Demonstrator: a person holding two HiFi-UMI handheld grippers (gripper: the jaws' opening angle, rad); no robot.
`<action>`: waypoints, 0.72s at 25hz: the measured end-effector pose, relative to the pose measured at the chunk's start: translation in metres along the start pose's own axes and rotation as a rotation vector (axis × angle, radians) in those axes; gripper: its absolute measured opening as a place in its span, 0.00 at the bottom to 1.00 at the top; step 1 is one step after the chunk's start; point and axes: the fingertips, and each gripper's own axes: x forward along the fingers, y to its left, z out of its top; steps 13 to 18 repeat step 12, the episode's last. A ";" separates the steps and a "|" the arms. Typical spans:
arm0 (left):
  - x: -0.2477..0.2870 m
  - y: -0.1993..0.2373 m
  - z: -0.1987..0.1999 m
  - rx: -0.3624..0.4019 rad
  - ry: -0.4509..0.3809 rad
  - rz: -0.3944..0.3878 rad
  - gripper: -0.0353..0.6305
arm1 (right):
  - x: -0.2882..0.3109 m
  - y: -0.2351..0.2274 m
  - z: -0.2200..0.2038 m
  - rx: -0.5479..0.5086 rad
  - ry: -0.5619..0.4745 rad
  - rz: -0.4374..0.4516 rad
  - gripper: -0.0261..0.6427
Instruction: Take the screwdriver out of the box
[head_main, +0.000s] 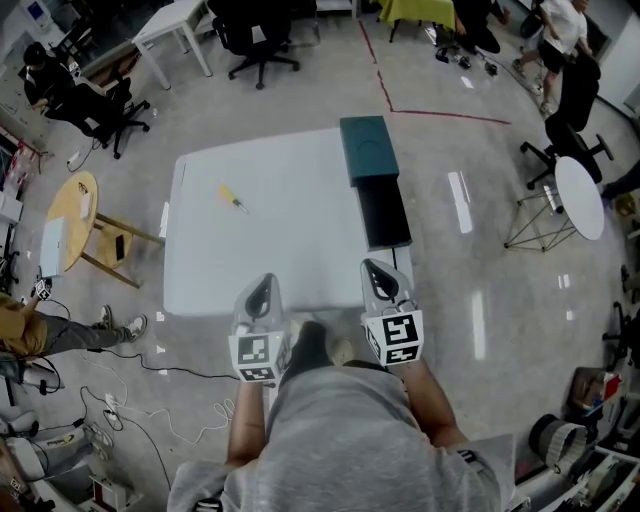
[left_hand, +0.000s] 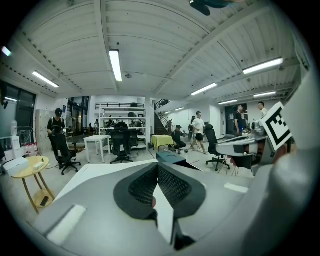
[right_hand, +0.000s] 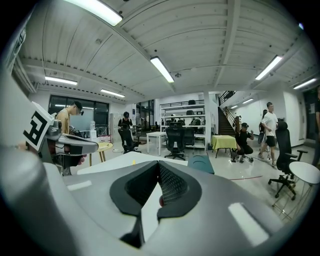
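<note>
A small yellow-handled screwdriver (head_main: 232, 197) lies on the white table (head_main: 280, 240), left of centre toward the far side; the right gripper view shows the screwdriver (right_hand: 133, 162) as a yellow speck. The box (head_main: 383, 212) sits at the table's right edge, its dark inside showing and its teal lid (head_main: 368, 149) folded back beyond it. Both grippers hover at the table's near edge, well short of the screwdriver and the box. My left gripper (head_main: 262, 291) is shut and empty. My right gripper (head_main: 378, 274) is shut too, holding nothing, close to the box's near end.
A round wooden stool (head_main: 72, 212) stands left of the table. Office chairs (head_main: 258, 40) and a white desk (head_main: 175, 25) are at the back, and a round white side table (head_main: 580, 195) is at the right. Cables (head_main: 120, 405) lie on the floor at the lower left. People (right_hand: 269, 131) stand across the room.
</note>
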 end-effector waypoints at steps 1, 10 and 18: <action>0.000 0.000 0.000 -0.001 0.002 0.001 0.07 | 0.000 0.000 0.000 0.000 -0.001 0.002 0.04; 0.003 -0.007 0.002 0.008 -0.008 -0.009 0.07 | -0.001 -0.004 -0.002 0.000 -0.005 0.005 0.04; 0.003 -0.010 0.002 0.009 -0.008 -0.011 0.07 | -0.003 -0.007 -0.001 0.000 -0.004 0.004 0.04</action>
